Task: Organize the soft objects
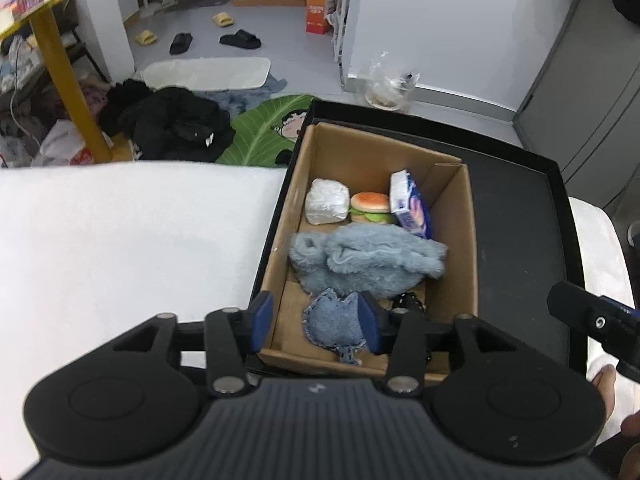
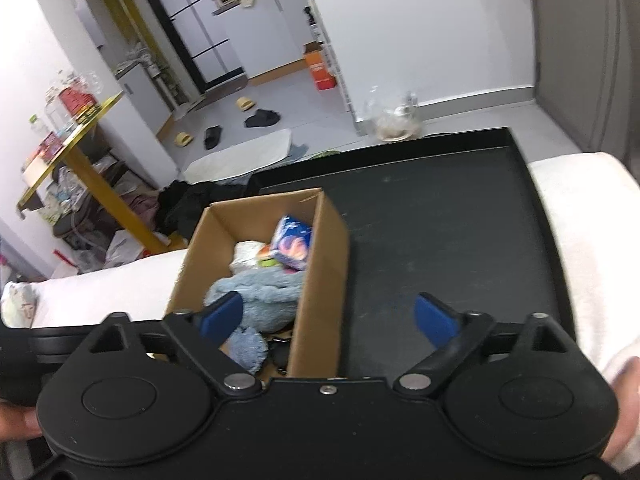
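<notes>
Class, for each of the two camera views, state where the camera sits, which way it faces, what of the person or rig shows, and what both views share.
Left wrist: rides the left gripper, facing down-forward into the cardboard box; the other gripper shows at the right edge.
Right wrist: rides the right gripper, facing over the black tray; a hand shows at the left edge.
Shared: box, fluffy blue plush, tray.

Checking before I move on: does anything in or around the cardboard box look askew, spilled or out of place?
Nothing looks spilled or damaged. In the cardboard box, only the tissue pack is askew, tilted on edge against the burger toy. The fluffy blue plush and denim piece lie loosely inside. The black tray beside the box is bare.
</notes>
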A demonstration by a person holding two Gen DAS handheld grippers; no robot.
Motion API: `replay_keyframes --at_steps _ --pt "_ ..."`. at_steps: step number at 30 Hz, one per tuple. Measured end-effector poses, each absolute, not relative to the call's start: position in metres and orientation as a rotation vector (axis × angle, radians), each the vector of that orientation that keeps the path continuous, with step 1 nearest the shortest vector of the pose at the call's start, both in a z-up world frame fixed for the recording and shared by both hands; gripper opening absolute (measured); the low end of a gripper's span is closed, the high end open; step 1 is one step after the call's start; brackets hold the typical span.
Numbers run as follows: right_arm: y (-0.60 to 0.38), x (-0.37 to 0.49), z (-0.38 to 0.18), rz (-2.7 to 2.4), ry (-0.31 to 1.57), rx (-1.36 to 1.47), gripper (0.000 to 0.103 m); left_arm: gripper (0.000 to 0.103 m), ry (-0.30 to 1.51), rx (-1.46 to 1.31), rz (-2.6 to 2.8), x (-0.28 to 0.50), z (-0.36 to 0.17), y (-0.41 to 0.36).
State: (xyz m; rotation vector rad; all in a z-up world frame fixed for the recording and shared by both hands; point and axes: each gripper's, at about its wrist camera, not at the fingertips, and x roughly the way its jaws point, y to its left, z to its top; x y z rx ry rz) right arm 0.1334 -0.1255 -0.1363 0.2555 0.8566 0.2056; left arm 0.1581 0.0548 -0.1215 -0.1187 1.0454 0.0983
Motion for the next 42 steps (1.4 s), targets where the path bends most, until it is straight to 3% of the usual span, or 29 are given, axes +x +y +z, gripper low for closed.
replay_keyframes --at_steps 5,22,42 --pt "-0.140 0.126 -0.131 0.177 0.847 0.284 0.103 0.064 1.018 -0.096 0.074 0.150 -0.104 0.039" --pt "-0.165 0.096 -0.104 0.105 0.827 0.277 0.103 0.096 0.935 -0.082 0.045 0.111 -0.050 0.023" --pt "-0.175 0.053 -0.046 0.050 0.771 0.196 0.103 0.103 0.818 -0.031 -0.021 0.057 0.011 -0.002"
